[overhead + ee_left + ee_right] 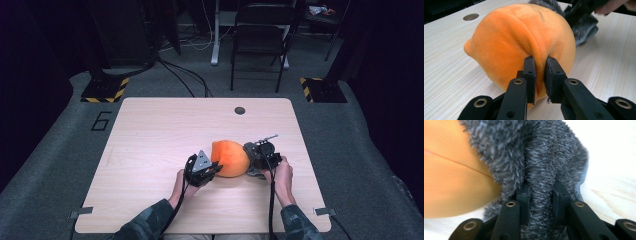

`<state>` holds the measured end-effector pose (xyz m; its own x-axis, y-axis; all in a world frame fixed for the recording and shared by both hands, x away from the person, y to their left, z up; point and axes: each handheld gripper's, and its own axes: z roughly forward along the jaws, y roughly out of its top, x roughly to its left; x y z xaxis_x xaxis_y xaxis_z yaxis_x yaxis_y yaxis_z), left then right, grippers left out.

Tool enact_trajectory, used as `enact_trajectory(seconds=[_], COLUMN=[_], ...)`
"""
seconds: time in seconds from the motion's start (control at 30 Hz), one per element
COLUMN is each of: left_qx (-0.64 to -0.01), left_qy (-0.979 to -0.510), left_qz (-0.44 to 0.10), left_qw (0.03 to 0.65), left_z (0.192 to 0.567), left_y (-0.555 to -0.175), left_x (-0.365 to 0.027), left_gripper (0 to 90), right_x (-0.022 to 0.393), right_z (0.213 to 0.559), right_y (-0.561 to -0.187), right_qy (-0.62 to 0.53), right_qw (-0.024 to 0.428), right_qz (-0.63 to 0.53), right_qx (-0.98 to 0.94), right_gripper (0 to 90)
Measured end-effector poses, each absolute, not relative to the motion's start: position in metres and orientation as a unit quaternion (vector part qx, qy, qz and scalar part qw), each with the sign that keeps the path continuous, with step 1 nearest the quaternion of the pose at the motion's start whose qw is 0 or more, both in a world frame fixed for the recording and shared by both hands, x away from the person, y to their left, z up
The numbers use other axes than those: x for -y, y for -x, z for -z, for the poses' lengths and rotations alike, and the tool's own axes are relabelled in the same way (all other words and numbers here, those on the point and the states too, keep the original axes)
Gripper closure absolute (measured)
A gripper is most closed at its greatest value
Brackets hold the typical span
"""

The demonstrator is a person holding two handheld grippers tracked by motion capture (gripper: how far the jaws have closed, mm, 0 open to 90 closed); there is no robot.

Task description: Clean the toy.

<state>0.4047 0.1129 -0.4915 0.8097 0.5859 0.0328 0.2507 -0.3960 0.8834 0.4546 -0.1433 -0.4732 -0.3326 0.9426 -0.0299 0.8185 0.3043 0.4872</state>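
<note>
Jaws of our left gripper (539, 62) pinch an orange plush toy (524, 42)'s seam; our right gripper (541, 192) clamps its grey fur (544, 152). Soft, light, squashy: seams hold best.

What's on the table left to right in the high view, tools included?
Left tool, shut on a fold of the orange plush → orange plush → grey furry piece → right tool, shut on the grey fur. All sit on the wooden table.
</note>
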Motion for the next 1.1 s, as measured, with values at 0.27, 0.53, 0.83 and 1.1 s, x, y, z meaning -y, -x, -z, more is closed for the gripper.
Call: enact_trajectory(seconds=[0.27,0.53,0.83,1.1], left_qx=[-0.256,-0.245,-0.238,-0.237], left_qy=[-0.816,-0.82,-0.823,-0.825], left_qz=[-0.171,-0.172,-0.174,-0.172], left_qw=[0.489,0.487,0.486,0.484], left_z=[0.492,0.493,0.494,0.494], left_y=[-0.405,-0.403,-0.402,-0.402], left_x=[-0.112,-0.109,-0.107,-0.108], left_gripper=[79.5,79.3,79.4,79.6], right_x=[0.147,0.115,0.083,0.096], right_z=[0.445,0.404,0.415,0.42], right_y=[-0.449,-0.425,-0.419,-0.424], right_qy=[-0.55,-0.491,-0.46,-0.472], right_qw=[0.179,0.183,0.194,0.199], right_qz=[-0.236,-0.325,-0.318,-0.297], right_qx=[-0.781,-0.787,-0.806,-0.806], right_gripper=[71.8,71.8,71.8,71.6])
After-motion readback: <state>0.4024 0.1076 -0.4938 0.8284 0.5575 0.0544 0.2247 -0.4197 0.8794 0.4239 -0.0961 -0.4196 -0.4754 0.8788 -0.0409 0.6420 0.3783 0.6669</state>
